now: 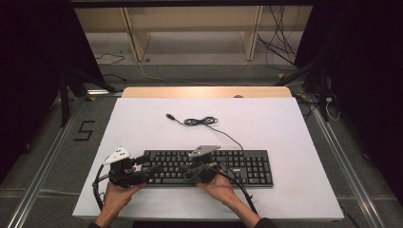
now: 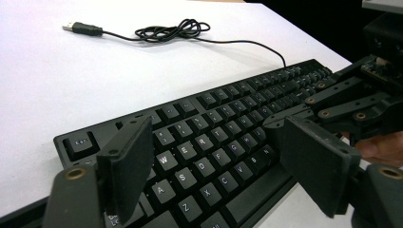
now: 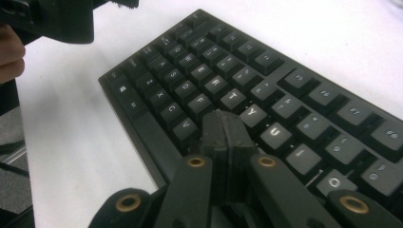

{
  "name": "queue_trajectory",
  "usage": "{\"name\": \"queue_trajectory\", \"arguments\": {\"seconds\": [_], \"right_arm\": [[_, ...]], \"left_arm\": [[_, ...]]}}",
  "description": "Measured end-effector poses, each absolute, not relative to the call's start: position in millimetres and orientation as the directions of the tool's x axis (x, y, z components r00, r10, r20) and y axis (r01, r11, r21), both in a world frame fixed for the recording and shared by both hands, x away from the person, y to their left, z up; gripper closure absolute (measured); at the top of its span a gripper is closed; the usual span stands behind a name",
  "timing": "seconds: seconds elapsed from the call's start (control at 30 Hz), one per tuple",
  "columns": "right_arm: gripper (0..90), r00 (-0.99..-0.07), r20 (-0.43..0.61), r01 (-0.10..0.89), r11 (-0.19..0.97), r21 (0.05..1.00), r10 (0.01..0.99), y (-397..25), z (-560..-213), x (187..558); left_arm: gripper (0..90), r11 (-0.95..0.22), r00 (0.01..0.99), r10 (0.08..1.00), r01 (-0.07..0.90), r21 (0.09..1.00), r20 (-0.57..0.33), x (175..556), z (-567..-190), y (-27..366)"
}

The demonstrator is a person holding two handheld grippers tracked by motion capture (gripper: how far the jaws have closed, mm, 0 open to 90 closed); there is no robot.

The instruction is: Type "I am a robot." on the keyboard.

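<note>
A white tabletop [image 1: 142, 123] sits in a dim room, with a strip of bare wood along its far edge, grey floor around it, pale shelving behind and loose wires trailing on the floor at the back right. A black keyboard [image 1: 247, 164] lies flat near the front edge of the tabletop, its thin cable [image 1: 202, 121] running away to a loose coil and a plug [image 1: 169, 116] lying free toward the middle.

The right gripper [image 3: 227, 129] has its jaws shut together into a single blunt tip, resting on or just above the letter keys in the middle rows, near the G and H. The left gripper [image 2: 214, 159] hovers over the left end of the keyboard with its jaws spread wide, holding nothing.

The closed tip looks wider than one keycap, so a press could catch two neighbouring keys at once or slide off into the gap between them. Pushing at a slant rather than straight down could shove the keyboard across the smooth tabletop, since nothing pins it. The open left jaws hang close over the keys and could knock one by accident. The two grippers stand near each other and could bump.
</note>
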State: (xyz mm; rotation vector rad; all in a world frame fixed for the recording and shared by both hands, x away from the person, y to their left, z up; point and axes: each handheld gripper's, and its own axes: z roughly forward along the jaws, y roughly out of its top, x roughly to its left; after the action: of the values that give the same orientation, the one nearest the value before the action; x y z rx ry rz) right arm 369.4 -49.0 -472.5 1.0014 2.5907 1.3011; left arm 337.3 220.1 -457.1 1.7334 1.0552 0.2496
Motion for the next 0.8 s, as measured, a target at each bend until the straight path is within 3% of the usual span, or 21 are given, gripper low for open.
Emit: {"name": "queue_trajectory", "arguments": {"seconds": [0.8], "right_arm": [[90.0,-0.802,0.194,0.51,0.476,0.717,0.565,-33,-485,367]], "left_arm": [[26.3,-0.073,0.592,0.747,0.527,0.847,-0.304,337,-457,220]]}}
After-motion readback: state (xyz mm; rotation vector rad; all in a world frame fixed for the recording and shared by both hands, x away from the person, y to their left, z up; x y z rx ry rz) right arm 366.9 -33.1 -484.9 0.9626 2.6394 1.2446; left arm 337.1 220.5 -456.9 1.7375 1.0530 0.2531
